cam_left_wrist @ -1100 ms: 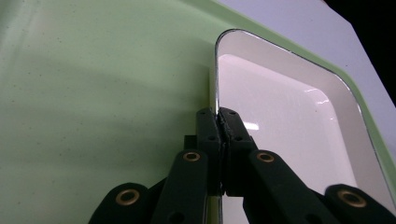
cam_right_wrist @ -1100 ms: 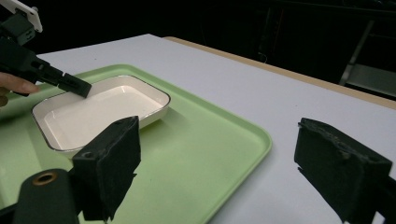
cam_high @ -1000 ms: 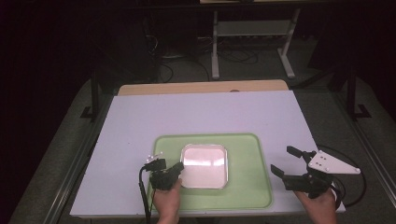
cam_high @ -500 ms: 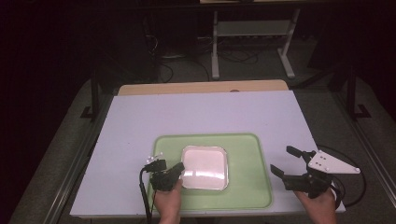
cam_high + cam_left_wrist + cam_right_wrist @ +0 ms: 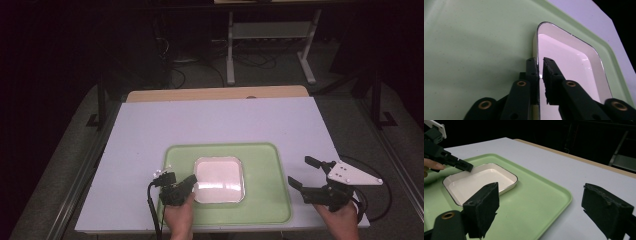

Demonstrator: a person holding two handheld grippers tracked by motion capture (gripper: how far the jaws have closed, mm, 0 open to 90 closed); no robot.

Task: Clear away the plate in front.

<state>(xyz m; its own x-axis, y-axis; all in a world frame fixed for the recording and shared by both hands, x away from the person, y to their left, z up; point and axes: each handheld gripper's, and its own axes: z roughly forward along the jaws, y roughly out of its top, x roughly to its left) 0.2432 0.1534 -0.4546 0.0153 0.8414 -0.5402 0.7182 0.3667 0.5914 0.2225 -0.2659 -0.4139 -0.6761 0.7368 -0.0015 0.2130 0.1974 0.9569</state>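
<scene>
The white dish (image 5: 219,179) is sitting in the middle of the green tray (image 5: 270,210), near the front edge of the table (image 5: 150,130). The left gripper (image 5: 187,184) is sitting right at the dish's left rim; in the left gripper view its jaws are straddling that thin rim (image 5: 537,50), one outside, one inside. They have just been opening, with a slim gap now showing beside the rim, so the pinch is looking loosened rather than tight. The right gripper (image 5: 305,172) is hanging off the tray's right side, well apart from the dish, jaws spread wide and holding nothing. The left hand is clearly the nearer one; the dish is lying to its right.
</scene>
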